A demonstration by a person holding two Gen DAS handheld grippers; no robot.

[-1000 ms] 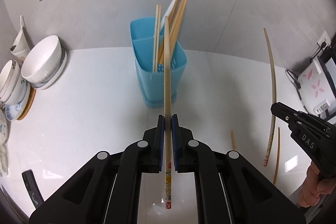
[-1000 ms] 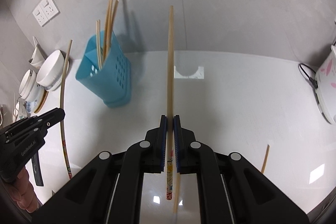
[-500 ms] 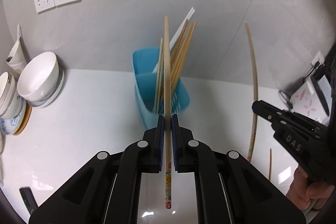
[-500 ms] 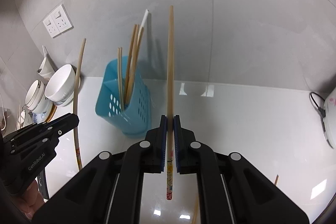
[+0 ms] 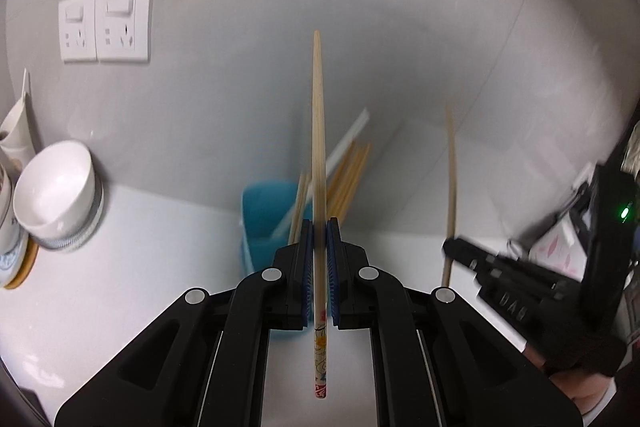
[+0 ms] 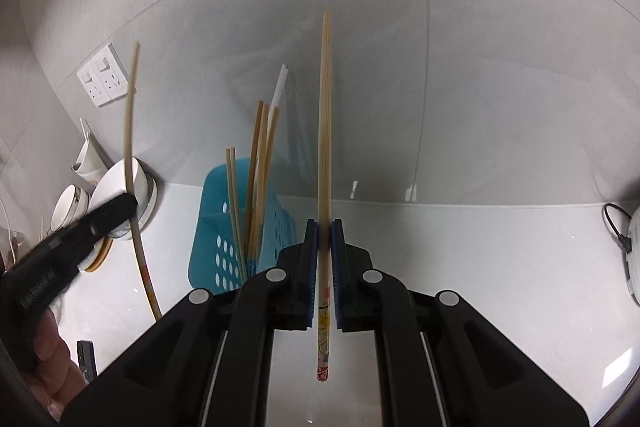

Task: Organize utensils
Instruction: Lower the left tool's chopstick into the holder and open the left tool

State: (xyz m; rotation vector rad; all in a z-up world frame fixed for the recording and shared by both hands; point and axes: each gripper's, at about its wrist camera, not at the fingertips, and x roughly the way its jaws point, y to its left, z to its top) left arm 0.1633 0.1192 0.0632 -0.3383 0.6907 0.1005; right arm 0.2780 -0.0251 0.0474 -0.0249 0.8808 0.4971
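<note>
- Left wrist view: the left gripper [image 5: 319,227] is clamping its blue pads on a chopstick [image 5: 319,155], jaws drawn narrow around it; the stick is running straight up the middle of the view, its bare wooden tip standing against the grey wall and its painted end hanging below the pads over the white countertop [image 5: 140,267]; the blue utensil holder [image 5: 260,223] is standing just beyond the fingertips, near the countertop's back edge by the wall, partly hidden by the jaws; several chopsticks [image 5: 352,171] are leaning in it toward the right; the right gripper [image 5: 452,247] is showing at the right side, blurred, pinching a second chopstick [image 5: 452,179]; white bowls [image 5: 56,195] are sitting stacked by the countertop's left edge; a double wall socket [image 5: 106,23] is showing above them.
- Right wrist view: the right gripper [image 6: 324,231] is gripping its chopstick [image 6: 325,131] between closed-in pads, painted end hanging below; the blue utensil holder [image 6: 228,227] is standing left of the fingertips by the back edge, with chopsticks [image 6: 258,167] rising from it; the left gripper [image 6: 128,205] is coming in from the left, holding its chopstick [image 6: 130,131] in front of the bowls [image 6: 120,187]; a hand [image 6: 48,359] is wrapping its handle at the lower left.
</note>
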